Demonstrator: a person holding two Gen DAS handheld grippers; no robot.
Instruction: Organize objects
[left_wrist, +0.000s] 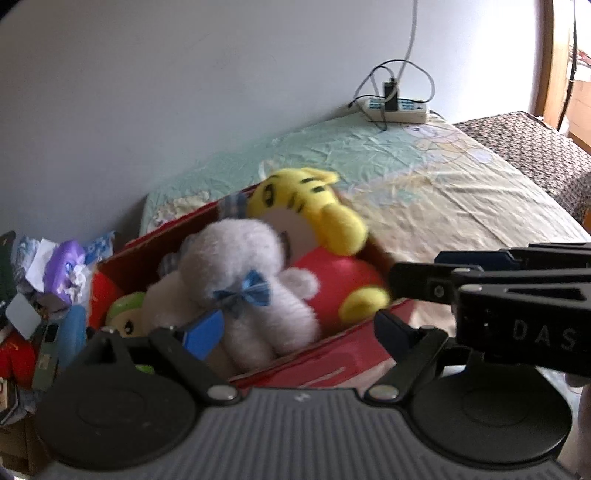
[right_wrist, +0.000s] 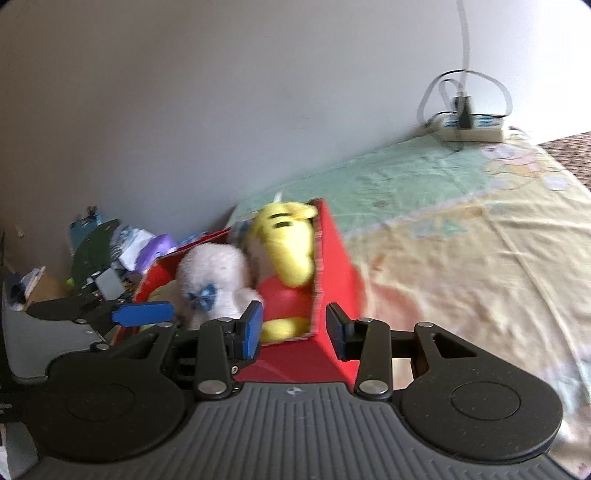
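Domestic bedroom: bed with patterned sheet against plain wall, power strip at its far edge, clutter pile alongside.

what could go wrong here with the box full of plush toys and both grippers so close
1. The right gripper straddles the red box wall, open; closing could crush the cardboard or tip the box.
2. The white bear and yellow tiger are piled above the rim and might tumble out if the box is jolted.
3. The left gripper sits close by; the two may collide.
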